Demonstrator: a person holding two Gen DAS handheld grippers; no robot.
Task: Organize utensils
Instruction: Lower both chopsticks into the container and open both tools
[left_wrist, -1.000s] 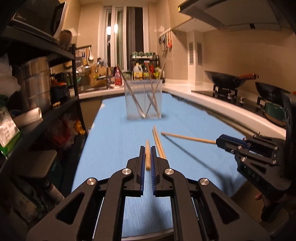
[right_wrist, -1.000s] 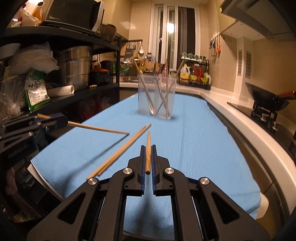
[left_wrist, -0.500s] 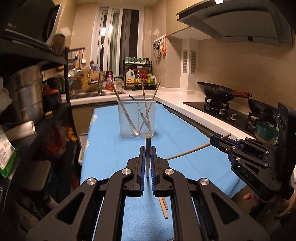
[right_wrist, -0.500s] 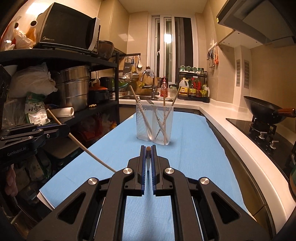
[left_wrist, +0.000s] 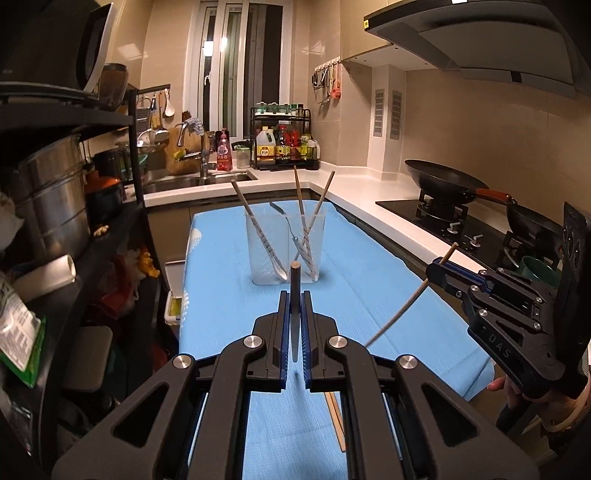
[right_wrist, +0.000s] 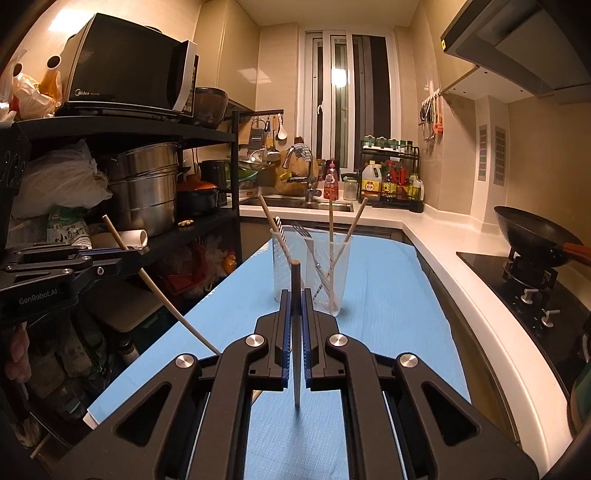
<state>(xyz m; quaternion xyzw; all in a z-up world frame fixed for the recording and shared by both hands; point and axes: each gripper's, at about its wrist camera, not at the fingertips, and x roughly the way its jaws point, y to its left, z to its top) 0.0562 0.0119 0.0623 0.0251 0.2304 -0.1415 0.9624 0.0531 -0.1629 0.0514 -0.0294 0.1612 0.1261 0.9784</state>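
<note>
The left gripper (left_wrist: 294, 297) is clamping a chopstick (left_wrist: 294, 291) upright between its jaws, above the blue mat (left_wrist: 229, 314); the right gripper (right_wrist: 294, 297) is pinching another (right_wrist: 295, 295) likewise, both short of the cup (left_wrist: 286, 251)

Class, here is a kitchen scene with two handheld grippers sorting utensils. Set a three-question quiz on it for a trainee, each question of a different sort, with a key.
1. True or false: the left gripper is shut on a chopstick.
2. What does the right gripper hold? A) a fork B) a chopstick C) nothing
3. Fill in: the clear utensil holder stands on a ____ mat.

Key: 1 true; 2 B; 3 blue.
</note>
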